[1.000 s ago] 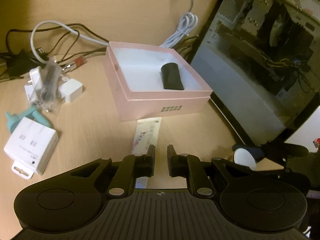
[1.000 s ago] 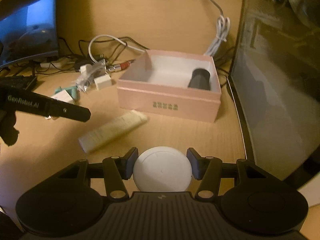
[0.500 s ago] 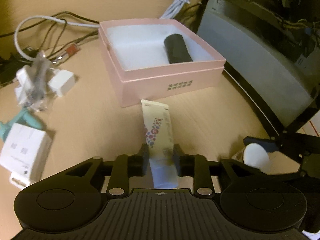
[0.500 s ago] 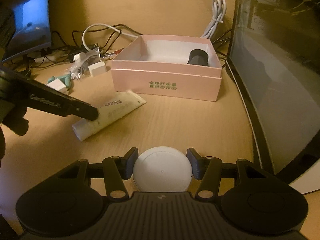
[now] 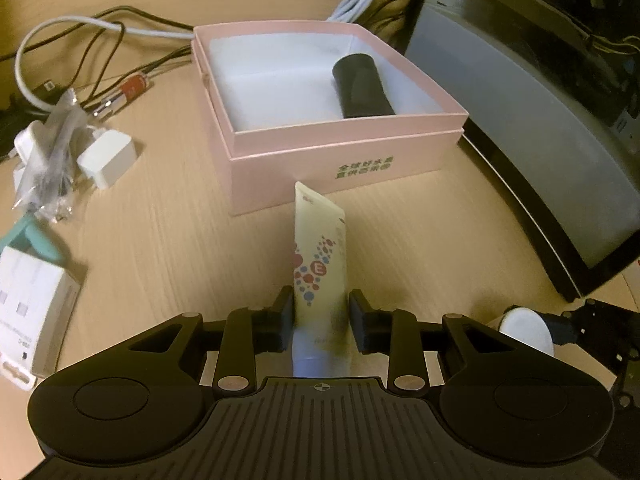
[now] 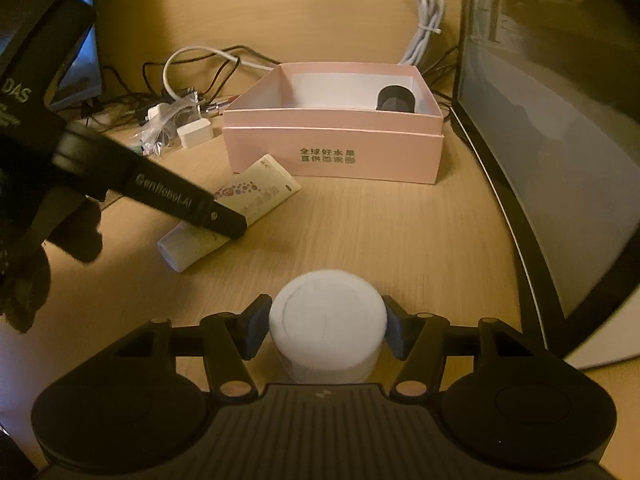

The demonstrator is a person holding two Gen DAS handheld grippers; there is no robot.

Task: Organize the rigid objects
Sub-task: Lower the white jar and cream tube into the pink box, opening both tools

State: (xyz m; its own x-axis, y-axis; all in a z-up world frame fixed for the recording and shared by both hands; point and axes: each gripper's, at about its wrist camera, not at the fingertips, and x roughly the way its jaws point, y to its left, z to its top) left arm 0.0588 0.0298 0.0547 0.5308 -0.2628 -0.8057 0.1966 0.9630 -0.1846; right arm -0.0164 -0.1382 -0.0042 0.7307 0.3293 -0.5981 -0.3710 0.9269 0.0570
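A cream tube (image 5: 320, 264) with red and blue dots lies on the wooden desk, pointing at the pink box (image 5: 340, 160). My left gripper (image 5: 320, 316) has a finger on each side of the tube's lower end, with small gaps at the pads. A black cylinder (image 5: 360, 86) lies inside the box at the right. My right gripper (image 6: 328, 320) is shut on a white round jar (image 6: 326, 324), low over the desk before the box (image 6: 332, 152). The right wrist view shows the tube (image 6: 236, 208) under the left gripper (image 6: 224, 220).
White chargers (image 5: 106, 158), a plastic bag (image 5: 48, 160) and tangled cables (image 5: 80, 40) lie left of the box. A white adapter (image 5: 28, 308) sits at the near left. A PC case with a glass panel (image 5: 540, 128) stands at the right.
My left gripper opened, dropped down and moved forward so its fingers now straddle the tube. My right gripper with the jar tilted down a little toward the desk.
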